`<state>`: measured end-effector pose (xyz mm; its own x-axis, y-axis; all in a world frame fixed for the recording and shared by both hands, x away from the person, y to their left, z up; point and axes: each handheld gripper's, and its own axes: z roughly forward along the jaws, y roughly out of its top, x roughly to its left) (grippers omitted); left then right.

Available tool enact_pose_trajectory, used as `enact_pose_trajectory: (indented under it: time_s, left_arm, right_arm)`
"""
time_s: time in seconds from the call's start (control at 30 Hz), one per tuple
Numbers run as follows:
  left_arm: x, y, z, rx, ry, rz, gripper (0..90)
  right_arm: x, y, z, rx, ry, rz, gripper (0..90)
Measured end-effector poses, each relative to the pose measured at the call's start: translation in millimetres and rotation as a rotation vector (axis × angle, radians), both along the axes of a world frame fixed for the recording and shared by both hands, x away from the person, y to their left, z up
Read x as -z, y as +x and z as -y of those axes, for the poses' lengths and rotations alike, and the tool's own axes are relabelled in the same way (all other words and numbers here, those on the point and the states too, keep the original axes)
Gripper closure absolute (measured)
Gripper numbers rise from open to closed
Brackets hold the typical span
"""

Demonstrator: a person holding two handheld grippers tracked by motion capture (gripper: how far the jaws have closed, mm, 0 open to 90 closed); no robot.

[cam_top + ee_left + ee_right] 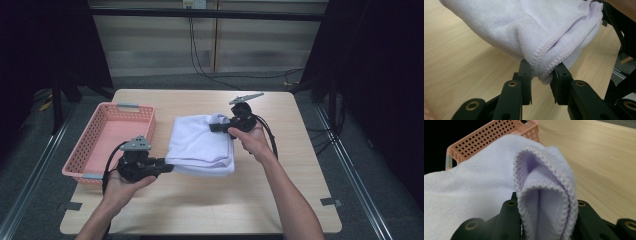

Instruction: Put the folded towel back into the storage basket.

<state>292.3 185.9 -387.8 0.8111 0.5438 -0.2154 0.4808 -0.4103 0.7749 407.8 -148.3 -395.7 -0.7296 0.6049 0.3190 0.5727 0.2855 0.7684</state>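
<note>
1. Folded pale-lilac terry towel (202,145) sits mid-counter, at 3 o'clock from the pink perforated plastic basket (95,131), which takes the 9 o'clock side of the light wooden counter (280,200). The towel's near edge looks just raised off the wood.

2. Left tongs (169,165) pinch the towel's near-left corner; in the left gripper view the stitched hem is wedged between the pads, jaws narrow on cloth (541,75). Right tongs (220,126) clamp the far-right corner, hems bunched thick between the jaws in the right gripper view (546,202).

3. Judged step: carrying the folded towel toward the basket, both corners gripped on a diagonal.

4. To do it well, keep both hands level and moving together so the layers stay stacked; the middle sags where unsupported, so hold light tension across the diagonal.

5. The left grip is only on the hem tip; a jerk could slip it. Move smoothly.

6. Clear the basket's near rim (150,117) before lowering, then set the towel flat inside and release both corners together.
</note>
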Motion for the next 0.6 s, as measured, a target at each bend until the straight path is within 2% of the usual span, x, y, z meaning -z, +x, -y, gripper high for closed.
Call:
enact_pose_trajectory:
  time_s: [0.17,0.6]
  left_arm:
    - [-3.6,1.8,-14.0,-0.025,-0.014,0.007,72.3]
    - [-11.9,5.4,-51.5,-0.092,-0.033,0.012,72.5]
  right_arm:
    - [-9.7,6.9,-13.9,-0.016,0.007,0.011,71.8]
    - [-21.4,24.7,-53.0,-0.062,0.019,0.041,71.9]
